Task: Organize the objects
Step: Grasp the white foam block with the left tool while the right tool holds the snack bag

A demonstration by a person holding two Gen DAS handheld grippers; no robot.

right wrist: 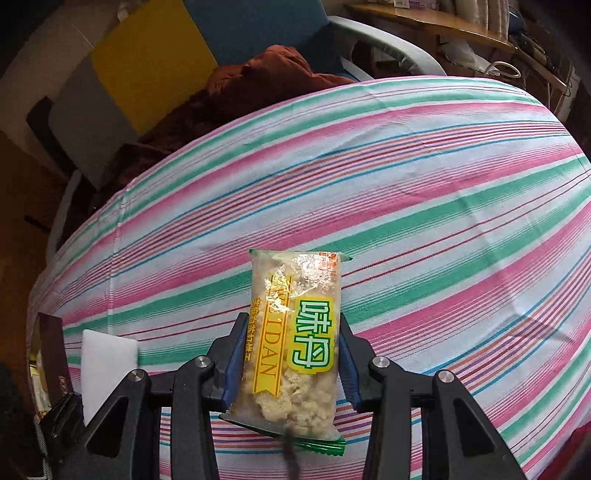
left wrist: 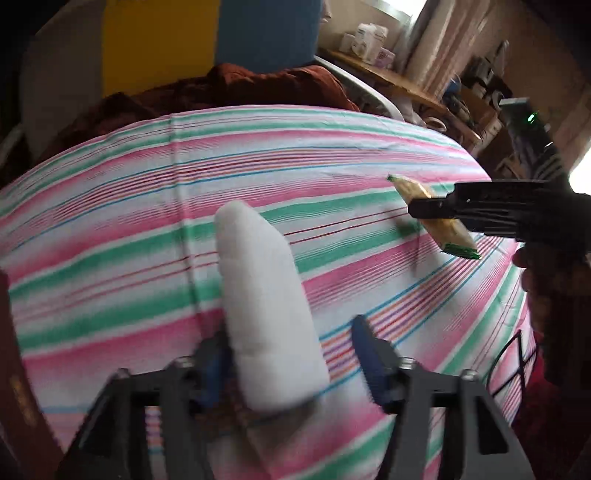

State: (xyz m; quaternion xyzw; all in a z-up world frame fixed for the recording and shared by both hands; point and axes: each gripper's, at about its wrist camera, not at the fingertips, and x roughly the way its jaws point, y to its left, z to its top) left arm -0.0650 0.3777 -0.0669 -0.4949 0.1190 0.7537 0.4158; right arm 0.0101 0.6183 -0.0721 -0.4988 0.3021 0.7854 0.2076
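Bench under a striped cloth (right wrist: pixel 424 177) in pink, green, white and blue. Behind its far edge a rumpled rust-brown blanket (right wrist: pixel 273 70) heaped on a chair with a pale curved armrest (right wrist: pixel 388 37). Further back, yellow (left wrist: pixel 159 40) and blue (left wrist: pixel 269 29) panels side by side. On the right a wooden shelf (left wrist: pixel 391 77) crowded with boxes, beside a bright window (left wrist: pixel 399 7) with pale curtains. Dim elsewhere
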